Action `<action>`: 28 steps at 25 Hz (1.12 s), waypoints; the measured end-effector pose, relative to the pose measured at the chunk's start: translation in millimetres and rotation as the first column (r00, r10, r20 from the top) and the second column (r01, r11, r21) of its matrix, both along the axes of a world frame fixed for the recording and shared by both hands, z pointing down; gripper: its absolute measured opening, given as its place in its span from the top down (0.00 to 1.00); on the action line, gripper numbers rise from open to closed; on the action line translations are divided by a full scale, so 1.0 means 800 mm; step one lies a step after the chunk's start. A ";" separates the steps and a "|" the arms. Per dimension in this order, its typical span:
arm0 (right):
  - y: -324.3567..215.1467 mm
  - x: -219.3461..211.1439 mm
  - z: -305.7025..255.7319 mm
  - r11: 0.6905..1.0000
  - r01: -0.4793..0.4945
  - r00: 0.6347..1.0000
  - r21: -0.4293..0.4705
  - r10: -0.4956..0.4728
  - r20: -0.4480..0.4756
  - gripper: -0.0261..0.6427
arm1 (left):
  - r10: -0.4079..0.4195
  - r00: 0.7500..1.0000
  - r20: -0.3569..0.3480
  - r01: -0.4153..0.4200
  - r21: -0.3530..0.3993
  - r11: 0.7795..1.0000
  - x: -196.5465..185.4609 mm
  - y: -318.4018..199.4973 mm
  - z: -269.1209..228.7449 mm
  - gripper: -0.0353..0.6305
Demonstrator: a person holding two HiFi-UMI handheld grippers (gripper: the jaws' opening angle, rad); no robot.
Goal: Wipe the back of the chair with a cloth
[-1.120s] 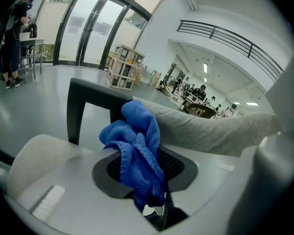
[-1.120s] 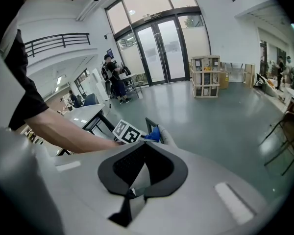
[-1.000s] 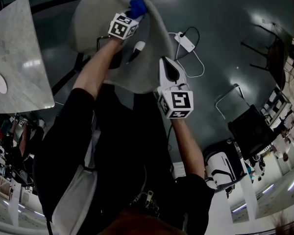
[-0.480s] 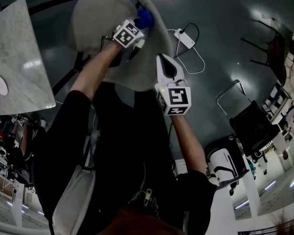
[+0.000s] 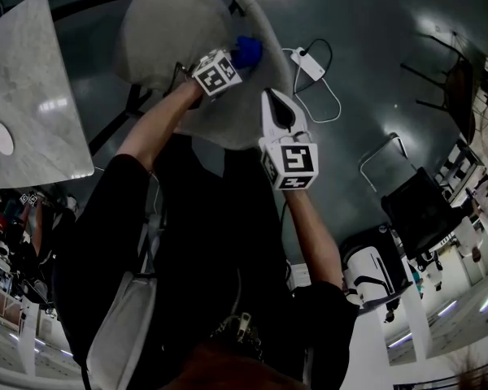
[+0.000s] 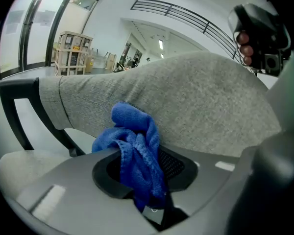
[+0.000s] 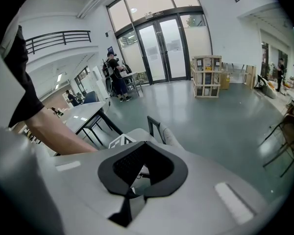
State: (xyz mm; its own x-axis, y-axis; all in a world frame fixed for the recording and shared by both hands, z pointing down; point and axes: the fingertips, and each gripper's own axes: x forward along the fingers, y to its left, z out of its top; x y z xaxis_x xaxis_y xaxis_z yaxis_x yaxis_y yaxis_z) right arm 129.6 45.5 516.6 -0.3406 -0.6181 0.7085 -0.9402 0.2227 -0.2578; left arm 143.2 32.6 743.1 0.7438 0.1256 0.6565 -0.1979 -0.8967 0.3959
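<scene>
The grey fabric chair [image 5: 167, 35] stands below me, its curved back [image 5: 256, 80] running down the right side. My left gripper [image 5: 237, 59] is shut on a bunched blue cloth [image 5: 246, 52] and presses it against the chair back near the top edge. In the left gripper view the cloth [image 6: 134, 146] hangs out of the jaws of the left gripper [image 6: 139, 173], touching the grey back [image 6: 196, 102]. My right gripper [image 5: 278, 112] hovers just right of the back's lower end, shut and holding nothing. The right gripper [image 7: 142, 168] also shows in its own view.
A marble-topped table [image 5: 32, 96] stands at the left. A white power strip [image 5: 309, 66] with its cable lies on the dark floor right of the chair. Black chairs [image 5: 419, 214] and a white device [image 5: 366, 279] stand further right. Far off are a wooden crate [image 7: 207, 76] and glass doors [image 7: 164, 45].
My left gripper has slid the blue cloth to the right and slightly down along the chair back. The right gripper has shifted only slightly.
</scene>
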 end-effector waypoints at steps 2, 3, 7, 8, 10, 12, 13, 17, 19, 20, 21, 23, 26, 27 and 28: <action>0.002 -0.003 0.000 1.000 0.002 1.000 -0.001 -0.002 0.000 0.96 | 0.015 1.000 -0.005 -0.015 -0.008 1.000 -0.001 0.014 0.005 0.77; 0.002 -0.005 0.000 1.000 0.004 1.000 -0.003 -0.004 0.000 0.96 | 0.020 1.000 -0.007 -0.020 -0.011 1.000 -0.003 0.020 0.006 0.77; 0.001 -0.012 0.001 1.000 0.012 1.000 -0.003 -0.012 -0.002 0.96 | 0.086 0.996 -0.013 -0.086 -0.010 0.996 -0.009 0.043 0.005 0.77; 0.000 -0.014 0.001 1.000 0.013 1.000 -0.002 -0.013 -0.003 0.96 | 0.112 0.994 -0.014 -0.112 -0.007 0.994 -0.012 0.053 0.005 0.77; 0.000 -0.018 0.002 1.000 0.016 1.000 -0.002 -0.016 -0.004 0.96 | 0.162 0.987 -0.007 -0.162 -0.011 0.987 -0.021 0.073 0.007 0.77; -0.001 -0.022 0.002 1.000 0.016 1.000 -0.001 -0.016 -0.004 0.96 | 0.202 0.979 -0.006 -0.202 -0.022 0.979 -0.031 0.090 0.008 0.77; -0.002 -0.025 0.002 1.000 0.016 1.000 -0.001 -0.016 -0.003 0.96 | 0.221 0.975 -0.008 -0.222 -0.026 0.975 -0.036 0.097 0.009 0.77; -0.003 -0.034 0.001 1.000 0.025 1.000 -0.003 -0.025 0.000 0.96 | 0.305 0.952 -0.002 -0.305 -0.037 0.952 -0.058 0.126 0.009 0.77; -0.003 -0.037 0.001 1.000 0.029 1.000 -0.005 -0.029 0.001 0.96 | 0.336 0.942 0.007 -0.335 -0.041 0.941 -0.068 0.139 0.009 0.77; -0.002 -0.039 0.001 0.999 0.032 0.999 -0.005 -0.032 0.002 0.96 | 0.349 0.937 0.011 -0.348 -0.043 0.936 -0.074 0.145 0.010 0.77; -0.002 -0.042 0.001 0.999 0.036 0.999 -0.005 -0.035 0.003 0.96 | 0.363 0.932 0.014 -0.362 -0.047 0.931 -0.080 0.151 0.010 0.77; -0.003 -0.046 0.001 0.999 0.040 0.999 -0.003 -0.040 0.005 0.96 | 0.394 0.919 0.019 -0.392 -0.057 0.918 -0.093 0.163 0.010 0.77; -0.004 -0.053 0.001 0.999 0.048 0.999 -0.004 -0.048 0.004 0.96 | 0.437 0.899 0.021 -0.435 -0.066 0.898 -0.115 0.181 0.009 0.77; -0.005 -0.055 0.001 0.999 0.050 0.999 -0.004 -0.050 0.003 0.96 | 0.446 0.895 0.023 -0.444 -0.069 0.893 -0.123 0.186 0.010 0.77; -0.006 -0.057 0.002 0.999 0.052 0.999 -0.005 -0.052 0.003 0.96 | 0.454 0.891 0.026 -0.451 -0.073 0.890 -0.132 0.190 0.011 0.77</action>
